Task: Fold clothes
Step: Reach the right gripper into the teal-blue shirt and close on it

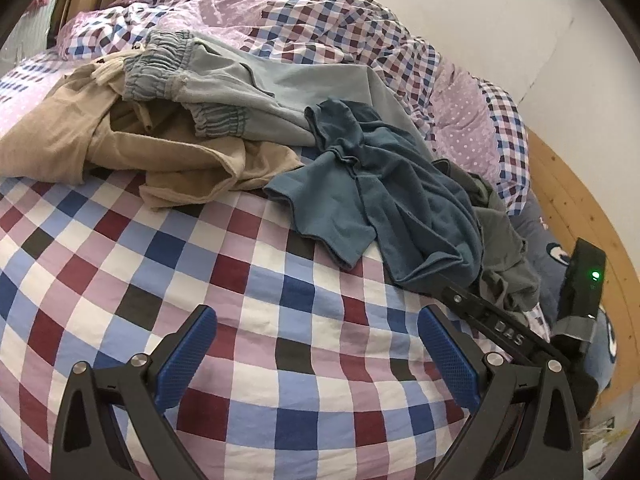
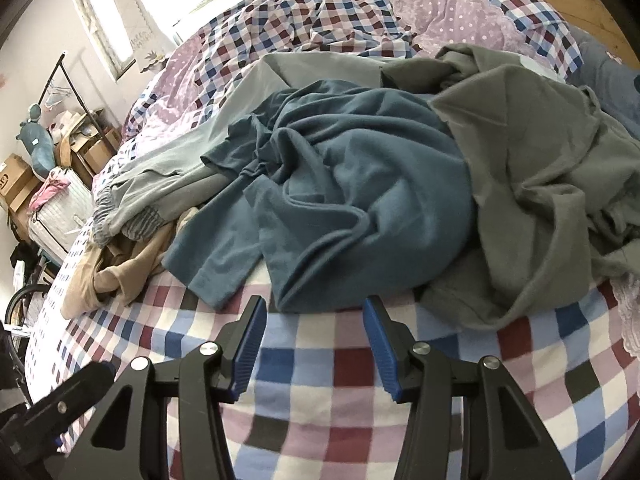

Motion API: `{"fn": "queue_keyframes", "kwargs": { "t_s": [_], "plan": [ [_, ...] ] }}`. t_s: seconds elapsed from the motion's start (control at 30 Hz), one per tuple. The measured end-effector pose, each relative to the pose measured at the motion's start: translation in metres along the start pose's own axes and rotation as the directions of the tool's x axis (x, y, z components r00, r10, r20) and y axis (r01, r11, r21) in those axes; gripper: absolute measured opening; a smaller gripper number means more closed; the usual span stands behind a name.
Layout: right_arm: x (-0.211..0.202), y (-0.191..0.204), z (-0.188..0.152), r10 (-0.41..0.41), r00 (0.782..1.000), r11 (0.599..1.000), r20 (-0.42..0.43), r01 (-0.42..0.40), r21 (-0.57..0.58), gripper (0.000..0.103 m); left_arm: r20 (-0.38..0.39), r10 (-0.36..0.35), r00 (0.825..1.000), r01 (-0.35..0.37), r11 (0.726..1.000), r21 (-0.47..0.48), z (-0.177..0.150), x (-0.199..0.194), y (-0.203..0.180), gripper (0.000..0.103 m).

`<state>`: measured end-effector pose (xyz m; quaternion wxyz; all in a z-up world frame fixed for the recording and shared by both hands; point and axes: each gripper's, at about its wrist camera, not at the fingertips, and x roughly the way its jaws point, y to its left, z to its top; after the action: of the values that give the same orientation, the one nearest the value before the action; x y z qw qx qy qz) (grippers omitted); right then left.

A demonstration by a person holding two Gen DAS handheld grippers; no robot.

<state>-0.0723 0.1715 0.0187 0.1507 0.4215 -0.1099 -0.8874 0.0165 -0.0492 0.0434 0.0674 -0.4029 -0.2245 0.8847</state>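
step: nothing picked yet | clothes: teal shirt (image 2: 340, 184) heaped mid-bed between grey garment (image 2: 540, 168) and beige one (image 1: 120, 148), hem nearest you | your right tongs (image 2: 314, 344) gape empty before that hem, ready to bite | your left tongs (image 1: 316, 352) wide, empty over bare checked bed (image 1: 160, 264), kept clear for spreading

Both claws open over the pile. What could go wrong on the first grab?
1. The teal shirt overlaps the grey-green garment and the light blue trousers; the right claw may pinch two layers at once.
2. The teal shirt is bunched, so a hem grab may lift a twisted fold.
3. The left claw hovers over bare checked sheet, near no garment.
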Motion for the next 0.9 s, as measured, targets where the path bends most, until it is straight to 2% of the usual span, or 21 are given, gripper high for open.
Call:
{"fn": "queue_keyframes", "kwargs": {
  "t_s": [0.17, 0.23, 0.33, 0.37, 0.4, 0.5, 0.73, 0.83, 0.9],
  "plan": [
    [0.009, 0.018, 0.013, -0.009, 1.000, 1.000, 0.009, 0.010, -0.016, 0.054, 0.014, -0.014, 1.000, 0.015, 0.999, -0.033, 0.004, -0.007, 0.005, 0.102],
    [0.016, 0.016, 0.017, -0.033, 0.999, 0.999, -0.005, 0.033, 0.015, 0.047, 0.022, -0.023, 1.000, 0.024, 0.999, -0.047, 0.006, -0.010, 0.008, 0.102],
    [0.024, 0.009, 0.020, -0.062, 0.998, 0.997, -0.027, 0.063, 0.049, 0.020, 0.021, -0.032, 0.999, 0.033, 0.998, -0.055, 0.008, -0.012, 0.009, 0.102],
    [0.024, 0.005, 0.019, -0.075, 0.997, 0.996, -0.031, 0.076, 0.053, 0.009, 0.020, -0.034, 0.999, 0.035, 0.998, -0.058, 0.008, -0.012, 0.010, 0.102],
    [0.022, 0.001, 0.018, -0.084, 0.996, 0.995, -0.033, 0.085, 0.059, 0.006, 0.021, -0.036, 0.999, 0.037, 0.997, -0.062, 0.008, -0.012, 0.010, 0.102],
    [0.008, -0.010, 0.015, -0.086, 0.996, 0.993, -0.022, 0.088, 0.081, 0.002, 0.029, -0.047, 0.998, 0.049, 0.996, -0.075, 0.009, -0.015, 0.011, 0.102],
    [-0.054, -0.016, 0.002, -0.069, 0.997, 0.997, 0.043, 0.067, 0.027, 0.000, 0.035, -0.075, 0.997, 0.077, 0.994, -0.081, 0.008, -0.016, 0.008, 0.102],
    [-0.073, -0.024, -0.007, -0.072, 0.997, 0.997, 0.037, 0.071, 0.020, 0.000, 0.028, -0.088, 0.996, 0.090, 0.991, -0.098, 0.007, -0.016, 0.009, 0.102],
    [-0.078, -0.031, -0.016, -0.113, 0.993, 0.994, 0.017, 0.113, 0.002, 0.001, 0.027, -0.091, 0.995, 0.094, 0.990, -0.105, 0.007, -0.016, 0.010, 0.102]
  ]
}}
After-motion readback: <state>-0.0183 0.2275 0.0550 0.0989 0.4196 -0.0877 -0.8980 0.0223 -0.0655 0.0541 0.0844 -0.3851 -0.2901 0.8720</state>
